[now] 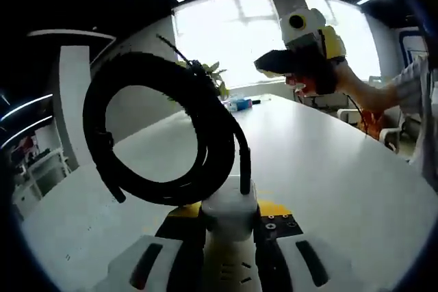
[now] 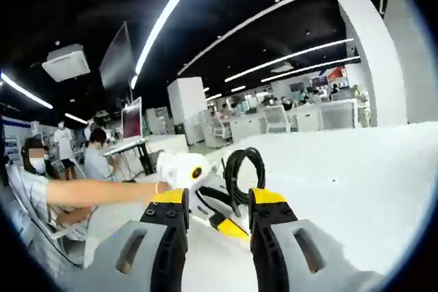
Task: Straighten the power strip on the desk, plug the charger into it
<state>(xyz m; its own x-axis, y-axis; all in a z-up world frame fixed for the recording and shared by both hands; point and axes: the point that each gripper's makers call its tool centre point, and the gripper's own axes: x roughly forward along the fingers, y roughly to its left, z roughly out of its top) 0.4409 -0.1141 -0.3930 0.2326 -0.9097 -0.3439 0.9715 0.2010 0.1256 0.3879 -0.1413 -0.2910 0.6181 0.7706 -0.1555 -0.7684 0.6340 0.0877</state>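
Open-plan office, ceiling strip lights, big window w/ plant behind; white desk long, bare over most of its visible top.

Left gripper, left gripper view: jaws closed on white charger, block pinched between yellow-tipped pads, held clear above desk. Black cable coil stands up off charger top as one bundled loop, ends loose. Judged: kept lifted so coil doesn't drag, and body gripped so as to leave the plug end free; prongs not visible, can't confirm orientation.

Right gripper, right gripper view: jaws apart, nothing between them, gap showing desk beyond. Same tool seen in left gripper view upper right, raised off desk, person's forearm behind it. Judged: free tool, ready for straightening job.

Right gripper view also catches left gripper w/ charger and coil just ahead, sleeve and arm reaching in from left. Other people seated at desks in bkgd.

Power strip: can't locate in either view; desk area below both tools hidden.

Room to move: wide flat top ahead and to the side, small items near far window end, chair at desk edge, well apart. Near edge not visible. Risk, judged: coil swinging, snagging jaws on approach.
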